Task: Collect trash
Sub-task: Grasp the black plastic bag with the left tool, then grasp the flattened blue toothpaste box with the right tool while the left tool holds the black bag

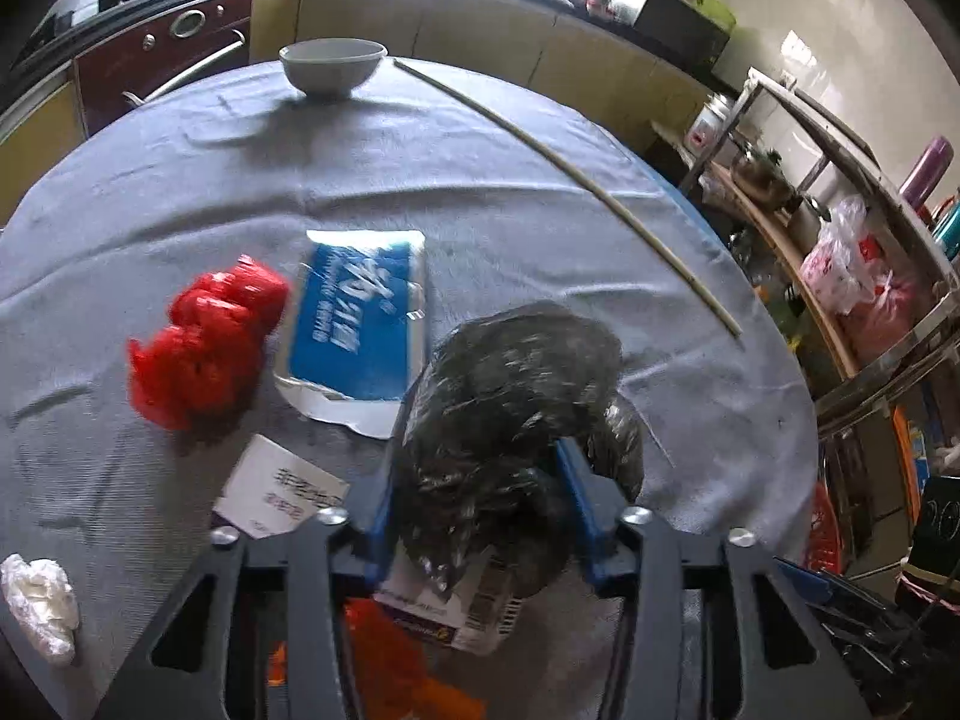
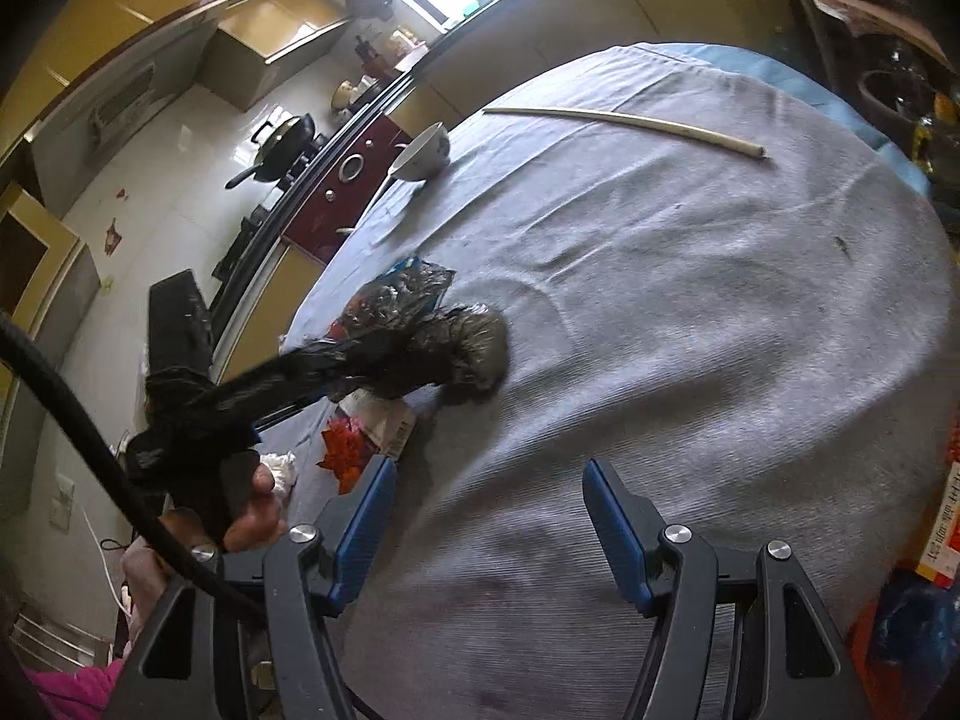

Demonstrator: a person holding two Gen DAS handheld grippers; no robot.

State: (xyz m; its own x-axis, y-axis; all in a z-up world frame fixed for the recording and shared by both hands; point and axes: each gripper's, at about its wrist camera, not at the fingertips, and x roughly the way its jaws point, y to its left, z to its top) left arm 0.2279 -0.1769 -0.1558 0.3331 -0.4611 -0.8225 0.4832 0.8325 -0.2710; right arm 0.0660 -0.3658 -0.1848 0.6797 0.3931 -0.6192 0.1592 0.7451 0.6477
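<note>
We see the desk [image 2: 690, 300] under a grey cloth, its right side bare from our right gripper [image 2: 489, 516] out to the far rim, where a long pale stick [image 1: 576, 180] lies near the right edge and one white bowl [image 1: 333, 67] stands at the far edge. Beyond the far rim runs a kitchen counter; a metal shelf rack [image 1: 840, 252] stands close off the desk's right side. The litter crowds the left and near part of the desk.

Our left gripper [image 1: 474, 498] reaches in low from the near left, and the hand [image 2: 252, 510] around its handle shows in the right wrist view. Its jaws are pinching a crumpled black plastic bag [image 1: 510, 396], whose bulk bulges forward past the blue pads [image 1: 573, 492] and sits on or just above the cloth; we cannot tell which. Our right gripper hovers over the bare cloth with its jaws spread wide and nothing between them.

Counting the trash: one black bag in the jaws, one crumpled red bag [image 1: 201, 342] to its left, one blue and white packet [image 1: 360, 318] just beside the red one, one white printed card [image 1: 279, 489] near the left jaw, one white crumpled wad [image 1: 39, 606] at the near left edge, one printed box [image 1: 456, 606] beneath the black bag, and an orange-red scrap [image 1: 384, 654] beside that box.
</note>
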